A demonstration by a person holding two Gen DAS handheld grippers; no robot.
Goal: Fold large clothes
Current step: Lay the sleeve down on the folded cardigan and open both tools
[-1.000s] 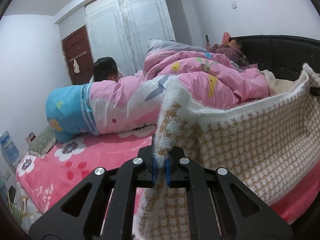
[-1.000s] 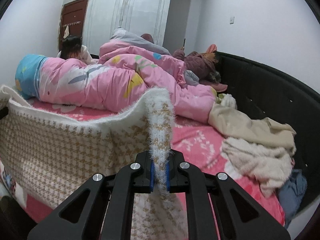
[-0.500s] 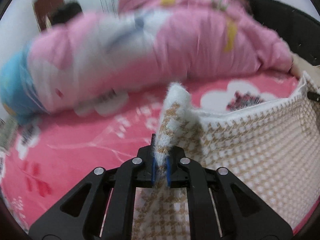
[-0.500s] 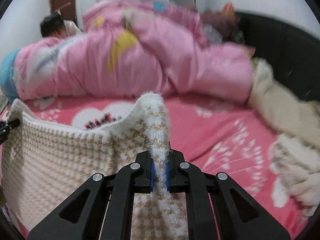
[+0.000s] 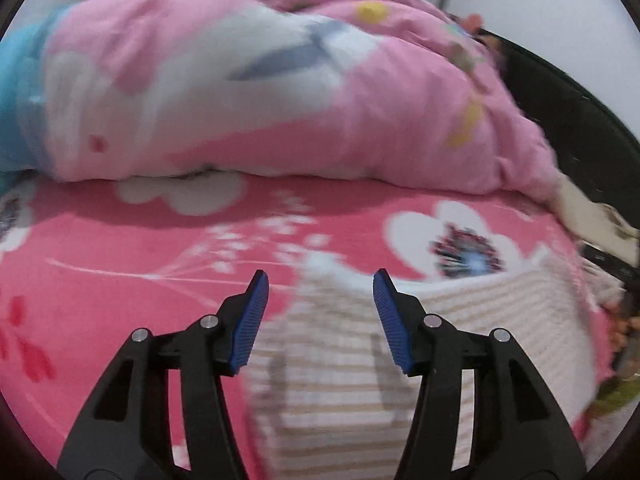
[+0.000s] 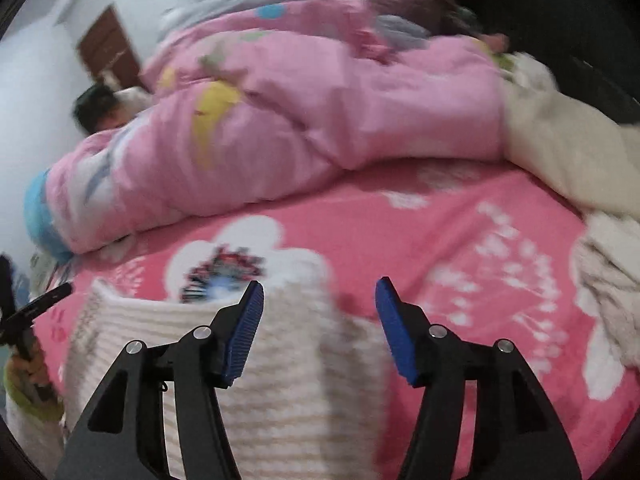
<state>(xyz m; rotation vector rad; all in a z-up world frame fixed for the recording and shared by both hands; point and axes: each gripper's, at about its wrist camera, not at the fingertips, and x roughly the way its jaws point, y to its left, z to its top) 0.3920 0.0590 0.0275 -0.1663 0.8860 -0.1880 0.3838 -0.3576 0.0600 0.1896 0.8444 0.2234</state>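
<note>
Left wrist view shows our left tongs (image 5: 320, 292) with jaws just spread apart, released, the fuzzy corner of the cream-and-tan checked garment (image 5: 344, 368) lying loose between them without touching either blue pad. Right wrist view gives the same picture: our right tongs (image 6: 319, 300) have just opened too, and the garment (image 6: 280, 360) rests below and between the jaws, unheld. It lies laid out on the near part of the bed (image 6: 420, 248), over the pink flowered sheet.

We judge it light, thick and limp, with a furry white border that gives good purchase; it will sag wherever it is not supported, so the corners and the trimmed edge are the places to pinch. Beyond the garment's far edge there is an open strip of sheet, then the rolled pink quilt (image 5: 280, 92) closes that side. To the right, a heap of pale clothes (image 6: 600, 292) and the dark bed frame (image 6: 560, 32) narrow our room.
</note>
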